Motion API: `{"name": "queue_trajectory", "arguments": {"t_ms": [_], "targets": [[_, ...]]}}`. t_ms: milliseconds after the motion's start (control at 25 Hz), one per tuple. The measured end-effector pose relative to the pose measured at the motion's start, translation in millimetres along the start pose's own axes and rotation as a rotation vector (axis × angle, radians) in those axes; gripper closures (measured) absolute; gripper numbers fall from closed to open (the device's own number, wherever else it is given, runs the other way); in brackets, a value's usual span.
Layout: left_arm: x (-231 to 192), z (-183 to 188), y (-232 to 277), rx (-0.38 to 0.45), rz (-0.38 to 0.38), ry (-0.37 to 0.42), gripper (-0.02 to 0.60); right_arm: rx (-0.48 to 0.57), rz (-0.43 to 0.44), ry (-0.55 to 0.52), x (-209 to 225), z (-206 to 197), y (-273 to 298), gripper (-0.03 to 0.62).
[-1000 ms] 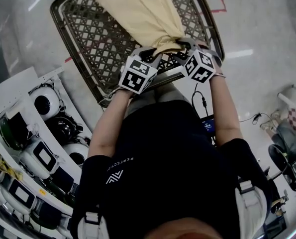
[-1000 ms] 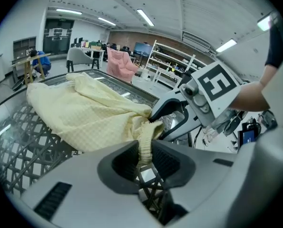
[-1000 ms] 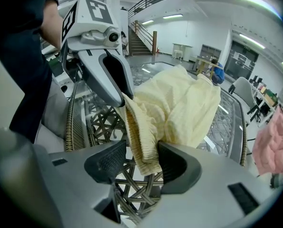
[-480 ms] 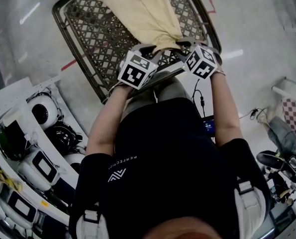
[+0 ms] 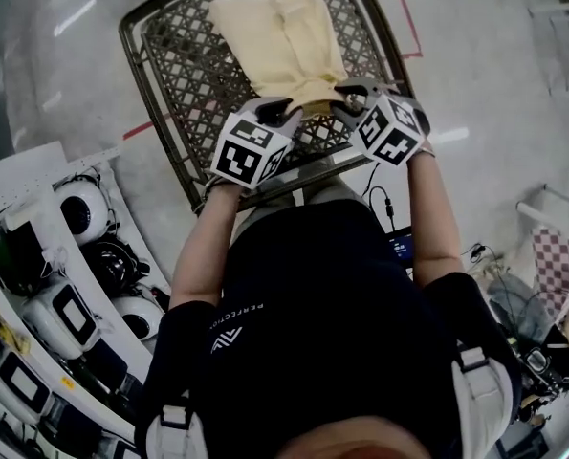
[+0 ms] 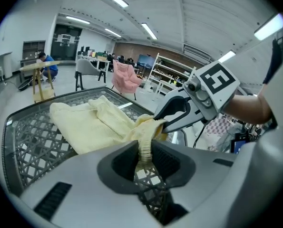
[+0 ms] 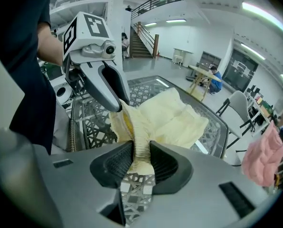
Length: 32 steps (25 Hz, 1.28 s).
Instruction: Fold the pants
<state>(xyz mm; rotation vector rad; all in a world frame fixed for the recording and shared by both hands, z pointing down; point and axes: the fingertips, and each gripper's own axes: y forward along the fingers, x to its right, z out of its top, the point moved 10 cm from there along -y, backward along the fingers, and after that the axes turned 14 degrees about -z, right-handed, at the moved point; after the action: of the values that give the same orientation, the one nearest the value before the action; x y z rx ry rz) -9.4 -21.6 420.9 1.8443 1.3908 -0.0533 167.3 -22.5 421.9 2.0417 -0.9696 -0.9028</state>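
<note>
Head view: pants gripped at the waist over the table's near edge, slip and snag are the risks

- Dark metal lattice table [image 5: 181,76]: open weave all over. Judged the biggest hazard, because cloth dragged low across it could catch in the holes or on the near rim.
- Pale yellow cloth pants [image 5: 286,38]: legs lie flat toward the far side of the table. The waist end is bunched and raised above the near edge. If the two ends are carried over unevenly, the fold would likely land skewed or hang off a side of the table.
- Left gripper [image 6: 143,152]: clamped on the waist end, cloth pinched between its pads.
- Right gripper [image 7: 141,155]: its jaws have just been closing, and they now pinch the same waist end from the other side.
- Ribbed elastic waistband [image 7: 140,144]: only a narrow gathered strip sits in each bite. Elastic stretches, so a hard pull apart could slide it out of one grip. That side would then drop onto the lattice.
</note>
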Motion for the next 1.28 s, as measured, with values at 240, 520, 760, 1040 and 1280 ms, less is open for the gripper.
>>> {"name": "queue_trajectory", "arguments": {"t_ms": [240, 520, 760, 1040, 1280], "targets": [[-31, 37, -6, 0.03, 0.105, -0.052, 0.495, 0.052, 0.023, -0.018, 49, 22, 22, 0.482], [-69, 66, -9, 0.059, 0.209, -0.095, 0.492, 0.123, 0.021, -0.001, 93, 45, 50, 0.481], [-98, 81, -10, 0.043, 0.287, -0.091, 0.491, 0.155, 0.012, -0.003, 114, 57, 80, 0.48], [-125, 91, -9, 0.064, 0.339, -0.107, 0.489, 0.181, -0.003, 0.024, 133, 67, 99, 0.48], [-145, 96, -5, 0.072, 0.362, -0.121, 0.488, 0.193, -0.007, 0.058, 143, 69, 115, 0.48]]}}
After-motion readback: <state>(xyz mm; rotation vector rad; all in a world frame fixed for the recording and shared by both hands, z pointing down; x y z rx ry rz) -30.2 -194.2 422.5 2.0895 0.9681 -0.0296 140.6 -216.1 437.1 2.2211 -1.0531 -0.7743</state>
